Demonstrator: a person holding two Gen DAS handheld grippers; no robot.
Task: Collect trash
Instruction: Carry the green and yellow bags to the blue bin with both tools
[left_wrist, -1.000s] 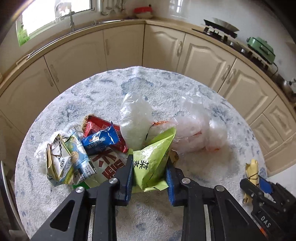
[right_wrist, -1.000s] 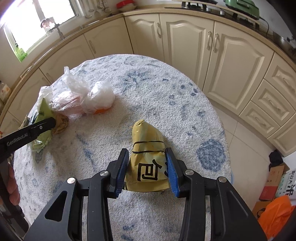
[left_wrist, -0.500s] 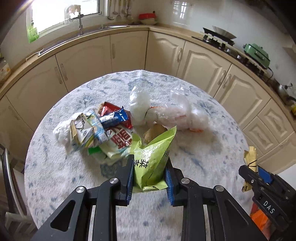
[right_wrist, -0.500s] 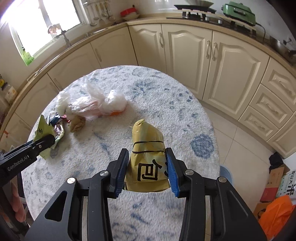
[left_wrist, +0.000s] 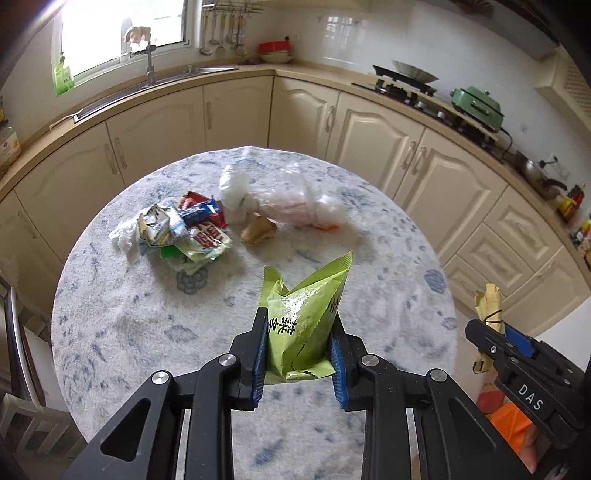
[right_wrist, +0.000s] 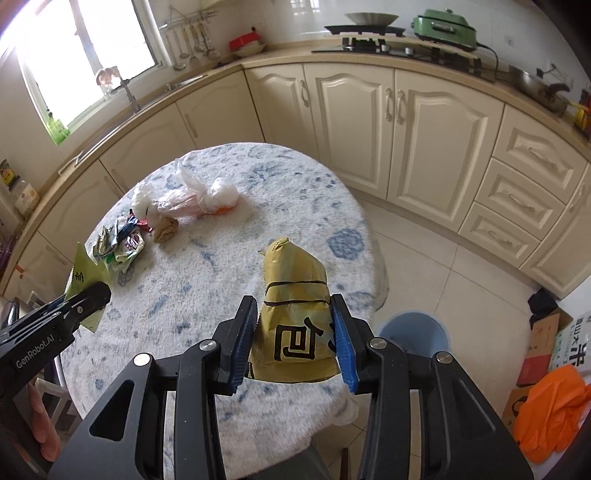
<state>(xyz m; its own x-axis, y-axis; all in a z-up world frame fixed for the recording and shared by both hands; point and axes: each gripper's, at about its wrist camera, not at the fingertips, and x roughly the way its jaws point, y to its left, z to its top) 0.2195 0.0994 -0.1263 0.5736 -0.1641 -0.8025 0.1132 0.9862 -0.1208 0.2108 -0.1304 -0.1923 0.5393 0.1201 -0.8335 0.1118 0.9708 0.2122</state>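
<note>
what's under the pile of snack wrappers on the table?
Under the wrapper pile only the fuzzy blue-and-white table cover shows at its edges, with a white plastic bag poking out on its left. Anything beneath the middle is covered.

Left tongs (left_wrist: 298, 345) tilted steeply down, blue pads (left_wrist: 259, 360) clamped on both sides of a green packet (left_wrist: 303, 325), held clear above the surface (left_wrist: 129, 325). Right tongs (right_wrist: 293, 341) angled down likewise, pads (right_wrist: 341, 345) pressed against a yellow packet (right_wrist: 295, 321), also lifted. Seen side by side in each other's view: left tongs at the left edge of the right camera, right tongs at the right edge of the left camera. Fingers (right_wrist: 44, 428) visible low under the left tongs.
</note>
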